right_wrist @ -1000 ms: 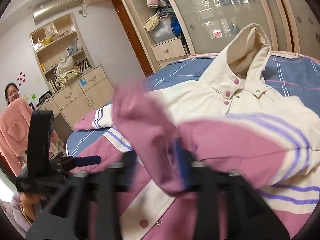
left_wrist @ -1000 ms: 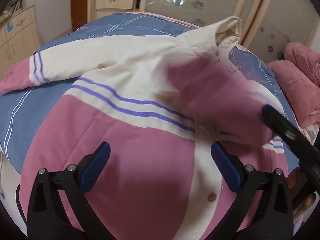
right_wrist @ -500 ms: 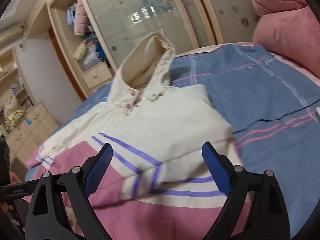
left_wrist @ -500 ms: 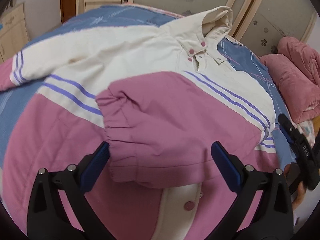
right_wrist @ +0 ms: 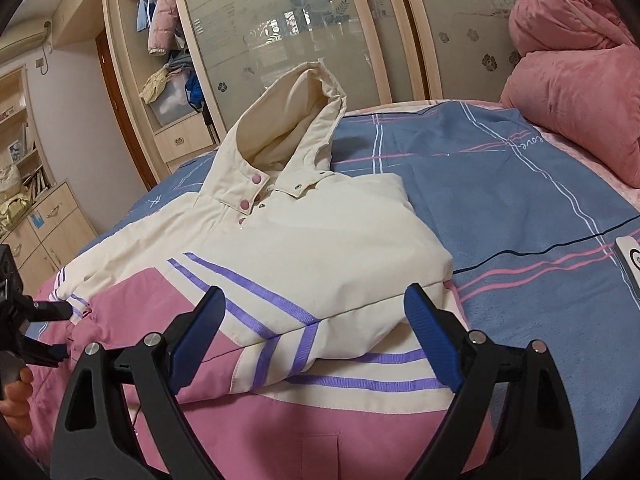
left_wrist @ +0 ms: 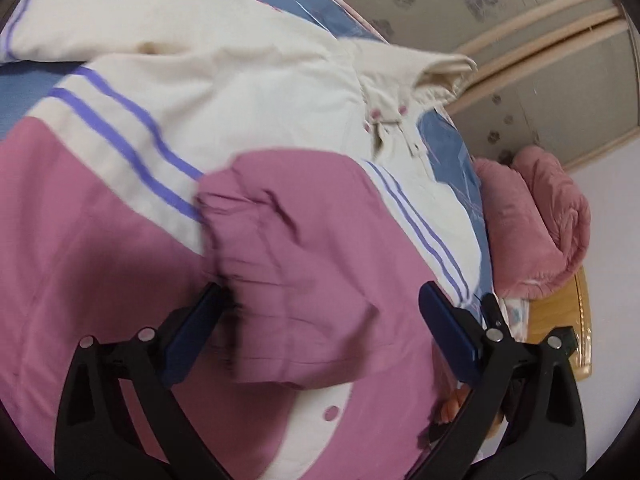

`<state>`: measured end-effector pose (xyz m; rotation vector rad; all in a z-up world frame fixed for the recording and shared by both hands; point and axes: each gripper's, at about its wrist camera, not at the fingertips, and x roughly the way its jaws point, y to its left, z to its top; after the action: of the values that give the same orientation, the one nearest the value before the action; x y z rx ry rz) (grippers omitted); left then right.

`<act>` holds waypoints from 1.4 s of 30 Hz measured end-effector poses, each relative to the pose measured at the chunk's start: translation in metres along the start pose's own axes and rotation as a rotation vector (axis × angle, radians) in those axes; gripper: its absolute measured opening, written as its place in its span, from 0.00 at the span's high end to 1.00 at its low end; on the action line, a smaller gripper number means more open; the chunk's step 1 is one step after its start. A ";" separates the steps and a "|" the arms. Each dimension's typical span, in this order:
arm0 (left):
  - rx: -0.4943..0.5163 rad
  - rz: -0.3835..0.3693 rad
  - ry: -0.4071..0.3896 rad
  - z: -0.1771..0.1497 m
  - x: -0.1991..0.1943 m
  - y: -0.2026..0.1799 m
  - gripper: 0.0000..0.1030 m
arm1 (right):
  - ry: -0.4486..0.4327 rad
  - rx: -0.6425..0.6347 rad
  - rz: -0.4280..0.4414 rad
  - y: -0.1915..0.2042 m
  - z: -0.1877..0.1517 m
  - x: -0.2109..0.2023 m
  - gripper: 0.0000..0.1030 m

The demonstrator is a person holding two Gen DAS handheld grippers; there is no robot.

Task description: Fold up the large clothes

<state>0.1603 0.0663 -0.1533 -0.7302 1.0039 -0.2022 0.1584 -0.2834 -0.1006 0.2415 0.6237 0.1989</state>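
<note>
— Jacket (right_wrist: 304, 240): cream on top, pink below, purple stripes, spread front-up on the blue checked bedspread (right_wrist: 520, 200), hood (right_wrist: 288, 120) propped up toward the wardrobe doors (right_wrist: 300, 32).

— And the sleeves?

— One pink sleeve (left_wrist: 304, 264) folded across the chest, cuff (left_wrist: 224, 232) bunched near the middle. Other sleeve stretched out sideways, far from the body of the garment.

— Left gripper (left_wrist: 320, 336)?

— Tilted down over the folded sleeve, rolled a little to one side. Jaws spread wide, pink cloth lying between them; left pad just at the cuff's gathered edge, right pad clear of the fabric. Not clamped on anything.

— Right gripper (right_wrist: 316, 336)?

— Pointing down at a shallower slant over the jacket's side fold, aimed toward the hood. Jaws wide apart, striped cream fabric below and between them, no pinch visible.

— Any hands in view?

— Fingers (right_wrist: 14, 396) at the left rim of the right wrist view, wrapped on the other tool's handle. Blurred elsewhere.

— Around the bed?

— Pink quilt (right_wrist: 572, 80) rolled up by the headboard side.
</note>
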 end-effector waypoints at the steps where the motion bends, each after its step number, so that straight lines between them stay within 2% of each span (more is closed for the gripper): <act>1: -0.008 -0.008 0.010 -0.001 0.001 0.003 0.04 | 0.002 0.004 0.002 -0.001 0.000 0.000 0.12; 5: 0.006 -0.069 0.039 -0.008 0.002 0.003 0.06 | 0.014 0.023 0.006 -0.003 -0.001 0.004 0.12; 7: 0.039 -0.158 0.060 -0.011 -0.001 -0.004 0.15 | 0.025 0.032 0.009 -0.005 -0.002 0.007 0.12; 12: 0.076 -0.263 0.077 -0.014 -0.001 -0.019 0.17 | 0.039 0.019 0.010 -0.003 -0.005 0.010 0.12; 13: 0.085 -0.258 0.087 -0.016 0.001 -0.021 0.27 | 0.040 0.015 0.009 -0.002 -0.005 0.011 0.12; 14: 0.097 -0.243 0.097 -0.017 0.006 -0.024 0.48 | 0.042 0.010 0.007 0.000 -0.006 0.011 0.12; 15: 0.112 -0.222 0.103 -0.018 0.010 -0.028 0.64 | 0.041 0.007 0.001 0.001 -0.006 0.011 0.12; 16: 0.127 -0.192 0.096 -0.021 0.012 -0.029 0.87 | 0.039 0.004 -0.003 0.001 -0.006 0.011 0.12; 18: 0.138 -0.169 0.058 -0.019 0.014 -0.034 0.88 | 0.026 -0.001 -0.017 0.001 -0.006 0.009 0.12; 20: 0.189 -0.099 -0.002 -0.013 0.010 -0.042 0.89 | 0.002 0.006 -0.027 -0.002 -0.004 0.004 0.12; 22: 0.275 0.010 -0.095 -0.002 0.002 -0.057 0.89 | -0.023 0.026 -0.035 -0.007 -0.001 -0.001 0.12; 25: 0.381 0.130 -0.224 0.024 -0.014 -0.081 0.88 | -0.041 0.065 -0.031 -0.016 0.003 -0.006 0.12; 26: 0.406 0.163 -0.258 0.034 -0.018 -0.086 0.83 | -0.041 0.082 -0.022 -0.019 0.004 -0.006 0.12; 27: 0.412 0.202 -0.275 0.047 -0.022 -0.090 0.77 | -0.037 0.094 -0.015 -0.022 0.006 -0.006 0.12; 28: 0.397 0.232 -0.276 0.055 -0.023 -0.090 0.56 | -0.033 0.099 -0.016 -0.023 0.007 -0.005 0.12; 29: 0.374 0.267 -0.276 0.064 -0.024 -0.087 0.26 | -0.026 0.100 -0.029 -0.024 0.008 -0.004 0.12; 30: 0.331 0.329 -0.287 0.074 -0.026 -0.079 0.16 | -0.019 0.098 -0.051 -0.024 0.009 -0.001 0.12; 33: 0.213 0.459 -0.344 0.083 -0.040 -0.044 0.15 | -0.011 0.115 -0.066 -0.027 0.013 0.004 0.12; 34: 0.178 0.442 -0.342 0.082 -0.043 -0.034 0.15 | -0.006 0.127 -0.059 -0.028 0.014 0.005 0.12; 36: 0.141 0.365 -0.271 0.076 -0.038 -0.019 0.15 | 0.008 0.123 -0.065 -0.025 0.015 0.007 0.12; 38: 0.169 0.308 -0.096 0.060 -0.015 -0.014 0.15 | 0.022 0.100 -0.089 -0.019 0.015 0.011 0.12; 39: 0.171 0.281 -0.063 0.056 -0.009 -0.014 0.15 | 0.025 0.095 -0.090 -0.017 0.014 0.012 0.12; 41: 0.143 0.172 0.034 0.047 0.011 -0.012 0.15 | 0.040 0.092 -0.073 -0.014 0.010 0.015 0.12; 42: 0.130 0.149 0.053 0.047 0.017 -0.011 0.15 | 0.047 0.089 -0.066 -0.013 0.009 0.017 0.12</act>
<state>0.2102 0.0714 -0.1426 -0.5319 1.0808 -0.1559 0.1784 -0.2929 -0.1061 0.3022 0.6874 0.1134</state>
